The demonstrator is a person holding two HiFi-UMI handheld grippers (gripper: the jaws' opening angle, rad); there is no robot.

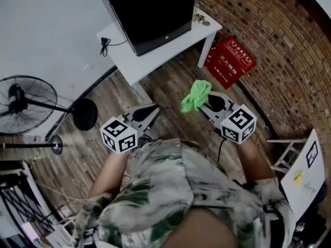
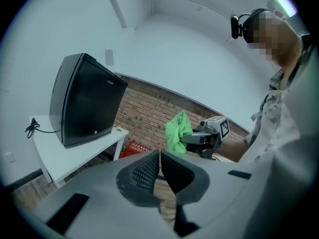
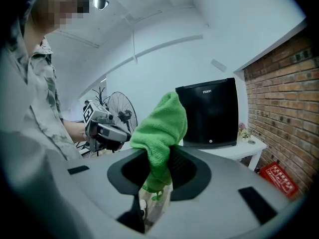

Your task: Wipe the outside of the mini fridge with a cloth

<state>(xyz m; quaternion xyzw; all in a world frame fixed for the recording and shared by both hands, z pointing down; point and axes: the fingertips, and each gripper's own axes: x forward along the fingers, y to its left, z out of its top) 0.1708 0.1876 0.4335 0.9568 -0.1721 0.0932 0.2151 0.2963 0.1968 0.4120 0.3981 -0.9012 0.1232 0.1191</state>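
The black mini fridge (image 1: 152, 9) stands on a white table (image 1: 150, 53) against the wall, ahead of me; it also shows in the left gripper view (image 2: 84, 101) and the right gripper view (image 3: 209, 112). A bright green cloth (image 1: 195, 96) hangs from my right gripper (image 1: 202, 101), which is shut on it, well short of the fridge. The same cloth (image 3: 160, 138) bunches up between that gripper's jaws (image 3: 158, 169). My left gripper (image 1: 150, 112) is shut with nothing in it, its pads touching (image 2: 159, 171). Both grippers are held in the air over the wooden floor.
A red box (image 1: 230, 61) leans against the brick wall beside the table. A black standing fan (image 1: 23, 105) is at the left on the floor. A black cable (image 1: 106, 44) lies on the table. A white chair (image 1: 305, 172) stands at the right.
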